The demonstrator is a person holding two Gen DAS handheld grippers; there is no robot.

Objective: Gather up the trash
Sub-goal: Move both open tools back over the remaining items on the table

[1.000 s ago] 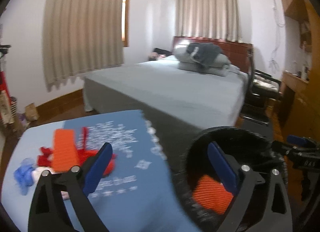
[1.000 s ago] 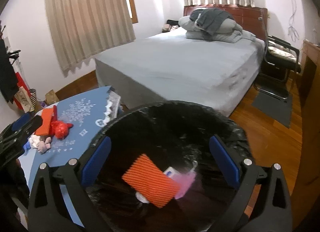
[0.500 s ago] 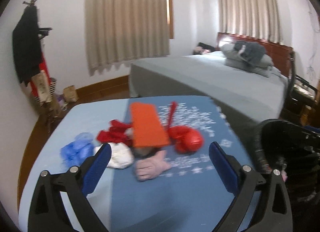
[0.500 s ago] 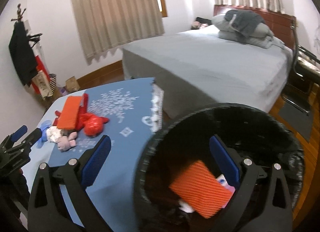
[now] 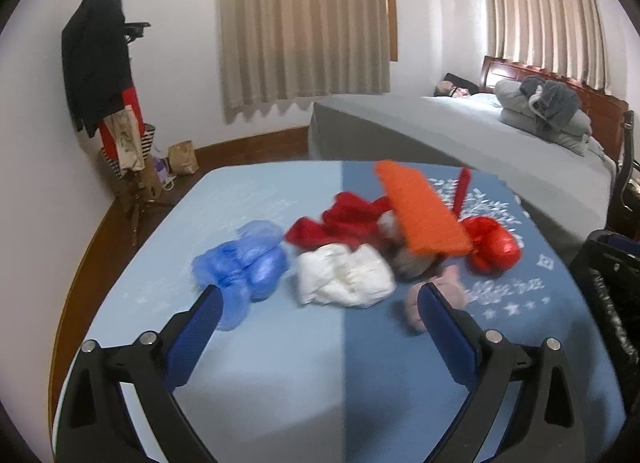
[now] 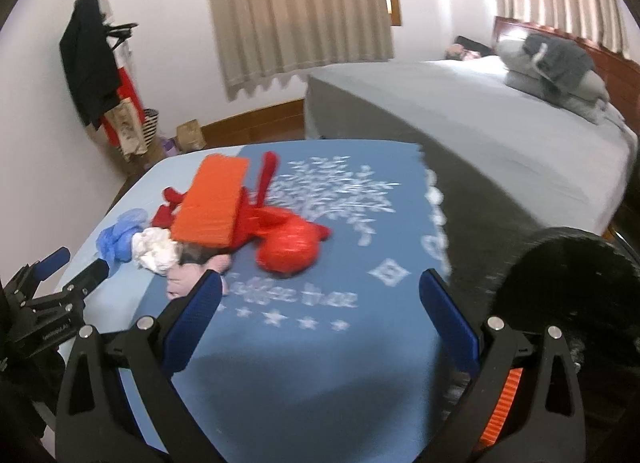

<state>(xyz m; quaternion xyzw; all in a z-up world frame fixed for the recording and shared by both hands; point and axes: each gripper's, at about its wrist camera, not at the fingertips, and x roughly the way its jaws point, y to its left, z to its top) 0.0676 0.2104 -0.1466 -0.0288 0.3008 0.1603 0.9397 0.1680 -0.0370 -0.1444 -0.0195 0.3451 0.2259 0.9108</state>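
A heap of trash lies on the blue tablecloth: an orange corrugated piece, red crumpled plastic, a white wad, a blue crumpled bag and a pink wad. My left gripper is open and empty, just short of the white wad. My right gripper is open and empty above the cloth, right of the heap. The left gripper also shows in the right wrist view.
A black-lined bin stands at the table's right edge, an orange piece inside it. A grey bed lies beyond the table. A coat stand with bags is in the left corner.
Both grippers have swung left from over the bin to face the trash heap on the table. The left gripper has come closer to the white and blue wads.
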